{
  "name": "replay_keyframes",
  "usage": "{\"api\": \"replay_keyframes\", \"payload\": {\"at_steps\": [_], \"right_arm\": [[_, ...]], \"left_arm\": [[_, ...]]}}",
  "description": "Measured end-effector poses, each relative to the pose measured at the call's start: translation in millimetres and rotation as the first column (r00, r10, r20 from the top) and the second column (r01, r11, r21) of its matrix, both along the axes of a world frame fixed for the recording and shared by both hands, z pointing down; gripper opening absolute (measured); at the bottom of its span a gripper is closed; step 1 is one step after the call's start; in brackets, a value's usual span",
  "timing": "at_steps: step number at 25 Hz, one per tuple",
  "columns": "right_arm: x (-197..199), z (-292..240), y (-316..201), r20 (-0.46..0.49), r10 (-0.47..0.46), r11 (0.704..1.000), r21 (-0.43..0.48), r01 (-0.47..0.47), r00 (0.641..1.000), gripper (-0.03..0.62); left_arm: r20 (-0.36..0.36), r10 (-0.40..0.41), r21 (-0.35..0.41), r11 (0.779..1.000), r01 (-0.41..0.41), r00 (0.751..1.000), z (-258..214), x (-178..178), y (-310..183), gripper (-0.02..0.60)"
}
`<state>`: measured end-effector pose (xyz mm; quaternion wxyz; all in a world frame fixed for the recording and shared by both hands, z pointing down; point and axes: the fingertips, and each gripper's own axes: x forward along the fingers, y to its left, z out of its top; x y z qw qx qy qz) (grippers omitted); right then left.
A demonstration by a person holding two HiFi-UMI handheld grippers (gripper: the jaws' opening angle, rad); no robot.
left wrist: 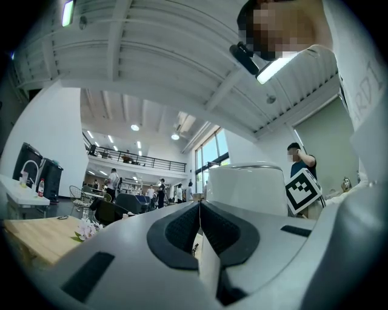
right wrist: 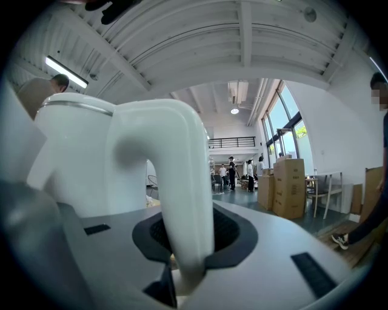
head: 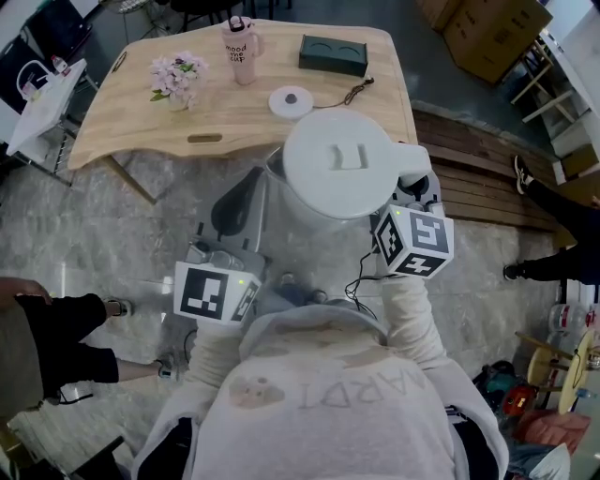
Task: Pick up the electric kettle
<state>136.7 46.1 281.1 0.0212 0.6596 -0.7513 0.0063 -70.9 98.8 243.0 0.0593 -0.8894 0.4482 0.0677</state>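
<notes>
Electric kettle (head: 339,167): white, round lid w/ rectangular tab, curved handle (right wrist: 177,181). Loc.: off the wooden table (head: 234,120), held upright in the air over the table's near edge, on the person's side. Not on its base.

Kettle base (head: 291,101): white disc, dark centre, cord attached. On table, centre-right, toward near edge.

Right gripper (right wrist: 185,241): dark pads clamped on the kettle handle, which runs up btwn them. Off table, in front of its near right corner. Marker cube faces up in head view.

Left gripper (left wrist: 200,212): pads pressed together, nothing btwn them. Off table, in front of near edge, left of centre.

Other items on table:
- Pink mug (head: 242,47) w/ print, far edge, approx. centre.
- Flowers (head: 178,75), pale pink, small bunch, left part.
- Dark green box (head: 333,54), flat, far-right part.

Surroundings: grey stone-look floor (head: 141,234) under and around table. Cardboard boxes (head: 492,28) beyond table's far right corner.
</notes>
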Motion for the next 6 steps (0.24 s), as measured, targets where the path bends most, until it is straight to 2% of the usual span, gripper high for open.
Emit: {"api": "replay_keyframes", "payload": {"at_steps": [6], "right_arm": [[0.0,0.2,-0.4,-0.004,0.003,1.000,-0.004,-0.003,1.000,0.083]], "left_arm": [[0.001,0.000,-0.001,1.000,0.000,1.000,-0.7,-0.9,-0.5,0.014]]}}
